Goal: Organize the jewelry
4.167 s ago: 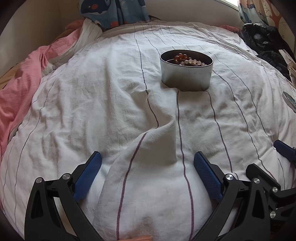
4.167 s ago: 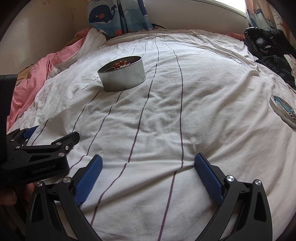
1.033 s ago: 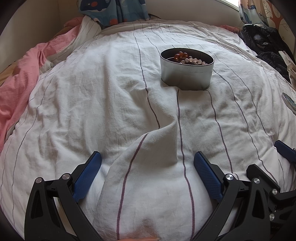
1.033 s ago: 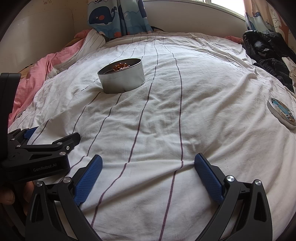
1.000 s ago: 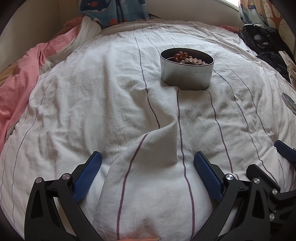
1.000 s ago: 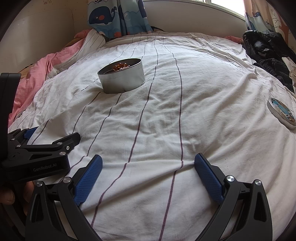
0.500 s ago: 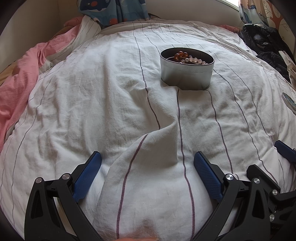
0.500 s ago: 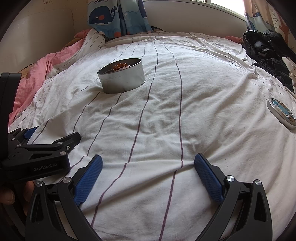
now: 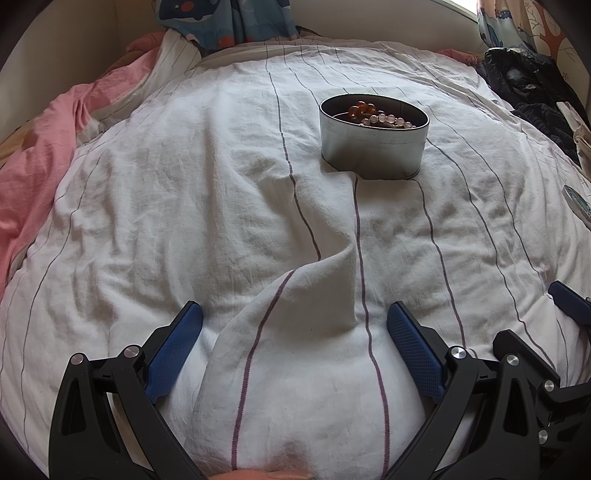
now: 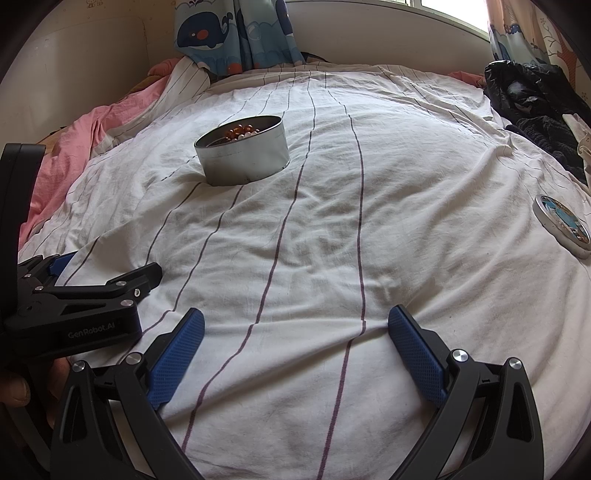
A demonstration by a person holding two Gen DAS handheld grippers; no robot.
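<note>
A round grey metal tin (image 9: 373,147) stands open on the white striped bedsheet (image 9: 184,206). It holds amber and pale pink bead jewelry (image 9: 373,114). The tin also shows in the right wrist view (image 10: 243,157), with the beads (image 10: 242,133) inside. The tin's lid (image 10: 563,225), with a blue picture on it, lies flat at the right. My left gripper (image 9: 294,334) is open and empty, low over a raised fold of the sheet, well short of the tin. My right gripper (image 10: 296,338) is open and empty, beside the left one.
A pink blanket (image 9: 33,162) is bunched at the left edge of the bed. Dark clothes (image 10: 532,107) are piled at the far right. A whale-print curtain (image 10: 236,33) hangs behind the bed. The left gripper's body (image 10: 81,306) shows in the right wrist view.
</note>
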